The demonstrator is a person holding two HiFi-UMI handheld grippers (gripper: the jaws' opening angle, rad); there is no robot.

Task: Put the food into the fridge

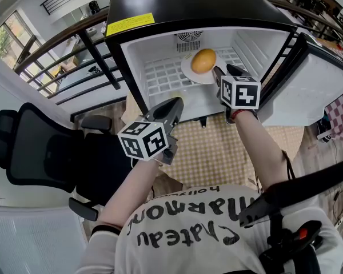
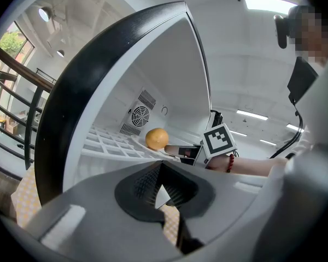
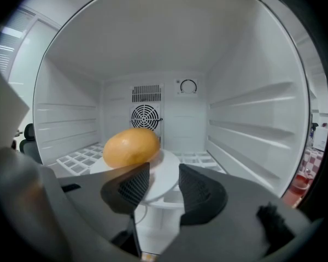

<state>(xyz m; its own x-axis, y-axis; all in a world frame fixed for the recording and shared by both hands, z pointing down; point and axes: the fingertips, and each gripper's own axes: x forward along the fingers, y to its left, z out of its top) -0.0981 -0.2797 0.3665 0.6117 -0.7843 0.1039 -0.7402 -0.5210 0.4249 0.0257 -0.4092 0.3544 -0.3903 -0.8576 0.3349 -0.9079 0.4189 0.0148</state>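
Food (image 1: 203,60) sits on plate (image 1: 187,71) on fridge (image 1: 160,4) shelf (image 1: 160,77), so placing looks done. R gripper (image 1: 220,73) is at plate rim, jaws moderately apart, holding nothing, prob. free to back out. L gripper (image 1: 174,104) is closed, empty, parked outside the fridge, clear of the work.

Left gripper: the grey two-finger left gripper (image 1: 172,104) (image 2: 159,171) with its black-and-white marker cube (image 1: 144,140) sits low and close to the body. The fingers (image 2: 145,182) meet at the tips.
Left arm: the bare left forearm (image 1: 131,187) is bent and angles up and forward from the chest.
Right gripper: the grey two-finger right gripper (image 1: 220,72) (image 3: 164,183) is well ahead of the left one, level, with its fingers (image 3: 199,190) apart and a clear gap between them.
Right arm: the bare right forearm (image 1: 248,144) is stretched almost straight out, with a red bead bracelet (image 1: 235,116) at the wrist.
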